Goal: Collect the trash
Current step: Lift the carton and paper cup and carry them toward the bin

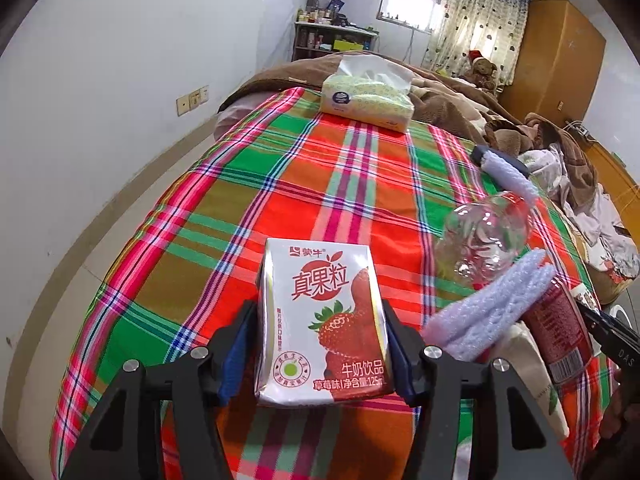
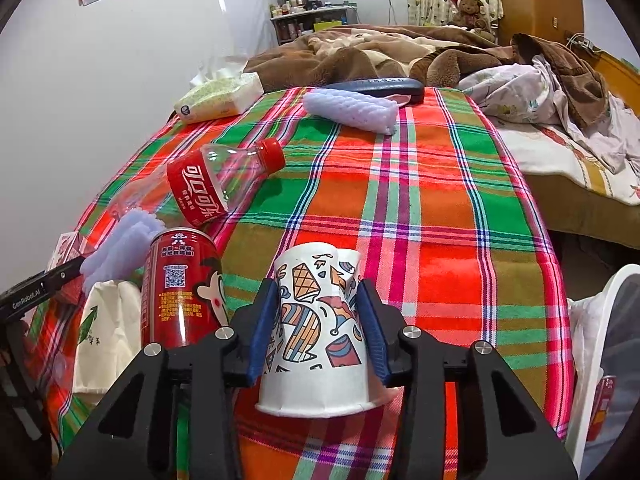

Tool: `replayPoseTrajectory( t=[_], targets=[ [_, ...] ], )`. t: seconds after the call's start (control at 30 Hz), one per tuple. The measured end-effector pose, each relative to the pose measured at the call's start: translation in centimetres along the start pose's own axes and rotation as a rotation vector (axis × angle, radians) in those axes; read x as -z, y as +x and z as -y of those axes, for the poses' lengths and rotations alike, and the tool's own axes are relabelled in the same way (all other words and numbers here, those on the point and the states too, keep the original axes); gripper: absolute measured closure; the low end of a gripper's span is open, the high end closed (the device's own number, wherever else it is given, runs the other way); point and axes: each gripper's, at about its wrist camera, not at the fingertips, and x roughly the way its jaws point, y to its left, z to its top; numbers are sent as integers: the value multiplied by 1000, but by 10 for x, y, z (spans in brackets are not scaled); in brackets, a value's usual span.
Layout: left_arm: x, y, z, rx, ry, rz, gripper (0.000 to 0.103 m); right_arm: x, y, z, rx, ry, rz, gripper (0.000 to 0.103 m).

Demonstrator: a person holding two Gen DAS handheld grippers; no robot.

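My left gripper [image 1: 320, 320] is shut on a white strawberry milk carton [image 1: 324, 320], its blue pads pressing both sides, above the plaid cloth [image 1: 240, 200]. My right gripper [image 2: 318, 312] is shut on an upside-down patterned paper cup [image 2: 316, 328] whose wall is dented. An empty cola bottle [image 2: 216, 180] lies on its side to the left; it also shows in the left wrist view [image 1: 484, 236]. A red can [image 2: 180, 288] stands beside the cup; it also shows in the left wrist view [image 1: 560, 328]. White foam wraps [image 2: 352, 110] [image 2: 120, 244] lie on the cloth.
A tissue pack [image 1: 366, 100] sits at the far end of the cloth. A dark case [image 2: 380, 86] lies behind the far foam wrap. A cream paper bag [image 2: 106, 332] lies by the can. A white bin [image 2: 600, 360] stands at the right edge. Blankets [image 2: 400, 52] cover the bed beyond.
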Motion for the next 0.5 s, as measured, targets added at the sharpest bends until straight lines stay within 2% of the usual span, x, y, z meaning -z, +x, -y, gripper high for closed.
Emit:
replayPoseTrajectory(
  t=[0.5],
  targets=[
    [2, -50, 40, 68, 68, 83, 44, -1, -33, 7, -14, 16, 85, 62]
  ],
)
